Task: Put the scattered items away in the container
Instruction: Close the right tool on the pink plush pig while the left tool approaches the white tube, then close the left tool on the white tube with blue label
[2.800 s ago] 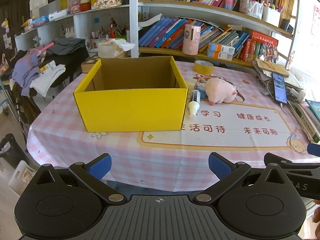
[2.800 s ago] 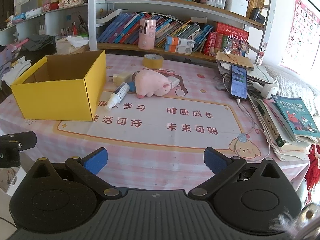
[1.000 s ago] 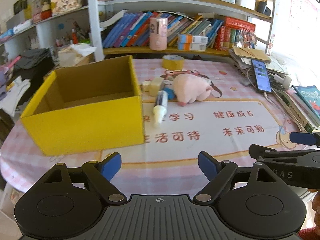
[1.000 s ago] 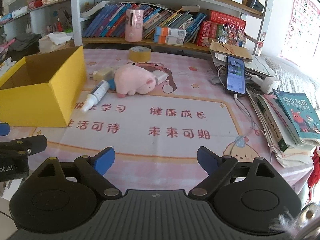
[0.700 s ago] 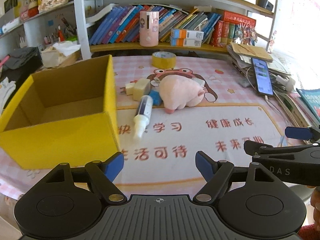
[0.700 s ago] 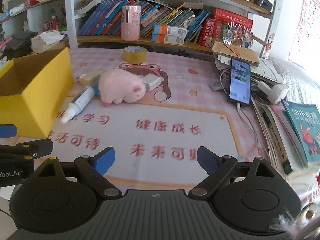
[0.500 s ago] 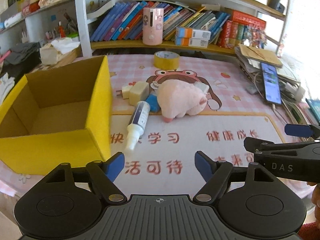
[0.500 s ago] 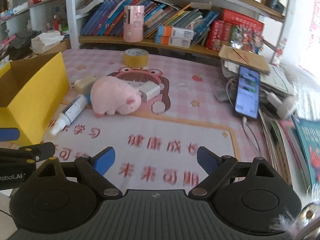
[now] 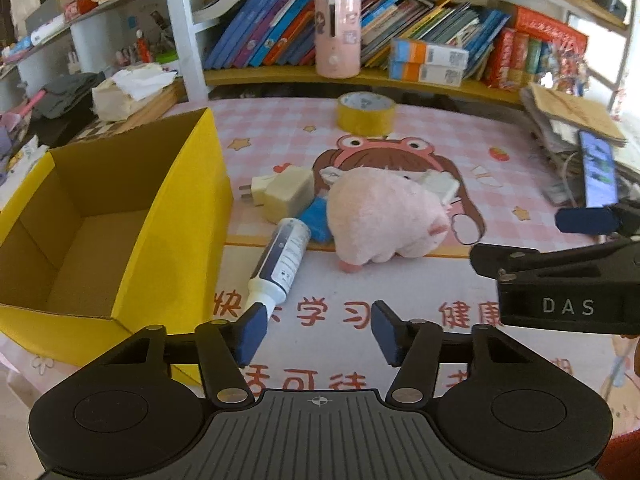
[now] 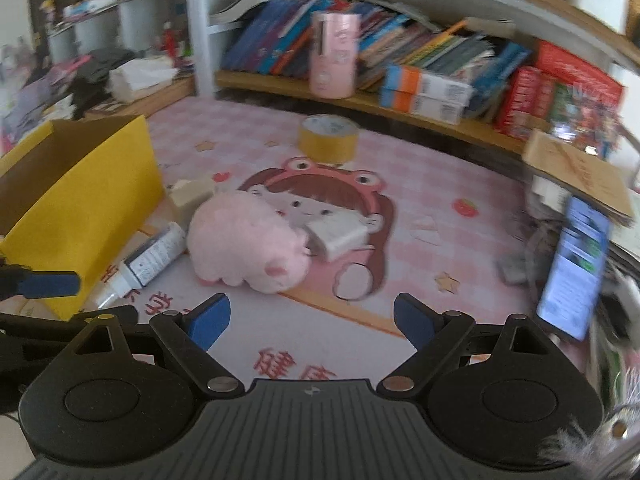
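Note:
An open yellow cardboard box (image 9: pixel 182 216) (image 10: pixel 86 200) stands empty at the left of the pink checked table. Beside it lie a white tube (image 9: pixel 282 258) (image 10: pixel 154 256), cream plug adapters (image 9: pixel 286 196), a small blue item (image 9: pixel 316 218), a pink plush pig (image 9: pixel 384 220) (image 10: pixel 248 240) and a white charger (image 10: pixel 338 234). A roll of yellow tape (image 9: pixel 366 114) (image 10: pixel 328 138) sits further back. My left gripper (image 9: pixel 316 332) hovers just short of the tube's nozzle, its jaws closing with nothing between them. My right gripper (image 10: pixel 312 318) is open and empty, in front of the pig.
Bookshelves with a pink cylinder (image 9: pixel 336 36) run behind the table. A phone (image 9: pixel 598 168) (image 10: pixel 574 264), cables and stacked papers crowd the right side. Clothes and a tissue box (image 9: pixel 128 92) lie beyond the yellow box.
Both grippers have moved forward over the table toward the tube and the pig, which now look larger. The left jaws have narrowed. The right jaws keep their width.

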A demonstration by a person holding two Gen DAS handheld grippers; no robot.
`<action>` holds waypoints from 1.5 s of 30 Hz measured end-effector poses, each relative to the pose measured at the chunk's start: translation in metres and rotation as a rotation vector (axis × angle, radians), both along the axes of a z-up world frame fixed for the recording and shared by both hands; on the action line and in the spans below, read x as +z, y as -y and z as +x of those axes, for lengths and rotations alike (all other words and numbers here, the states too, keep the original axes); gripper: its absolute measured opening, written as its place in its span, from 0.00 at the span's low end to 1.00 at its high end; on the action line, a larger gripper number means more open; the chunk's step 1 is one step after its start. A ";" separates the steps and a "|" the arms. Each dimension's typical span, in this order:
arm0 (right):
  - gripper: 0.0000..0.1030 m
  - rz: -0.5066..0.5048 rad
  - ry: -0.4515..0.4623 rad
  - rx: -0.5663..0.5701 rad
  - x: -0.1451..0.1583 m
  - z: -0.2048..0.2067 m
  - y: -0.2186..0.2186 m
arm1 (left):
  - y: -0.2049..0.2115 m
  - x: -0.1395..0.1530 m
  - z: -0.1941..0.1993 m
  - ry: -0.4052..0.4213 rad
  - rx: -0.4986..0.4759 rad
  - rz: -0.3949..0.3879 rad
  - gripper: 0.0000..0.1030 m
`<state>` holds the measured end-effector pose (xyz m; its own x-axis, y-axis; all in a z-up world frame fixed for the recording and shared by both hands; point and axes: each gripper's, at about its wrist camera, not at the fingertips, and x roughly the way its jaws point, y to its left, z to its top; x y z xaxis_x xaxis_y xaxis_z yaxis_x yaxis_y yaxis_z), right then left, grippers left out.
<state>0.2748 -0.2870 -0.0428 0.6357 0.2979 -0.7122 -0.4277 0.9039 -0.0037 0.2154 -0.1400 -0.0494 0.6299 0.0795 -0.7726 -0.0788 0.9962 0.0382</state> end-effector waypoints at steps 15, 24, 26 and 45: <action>0.87 -0.026 -0.030 0.263 -0.018 0.075 -0.051 | -0.006 -0.028 0.052 -0.054 0.076 0.105 0.49; 0.72 -0.014 -0.126 0.320 -0.038 0.092 -0.063 | -0.009 -0.037 0.065 -0.081 0.061 0.120 0.49; 0.60 0.005 -0.133 0.319 -0.037 0.091 -0.059 | -0.008 -0.039 0.069 -0.086 0.049 0.125 0.49; 0.46 0.019 -0.176 0.052 -0.029 0.045 0.028 | -0.010 -0.052 0.088 -0.105 0.048 0.124 0.49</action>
<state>0.3194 -0.3147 -0.0715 0.4849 0.3417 -0.8050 -0.4662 0.8798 0.0927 0.3034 -0.1296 -0.1010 0.5395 0.2065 -0.8163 -0.1157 0.9785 0.1710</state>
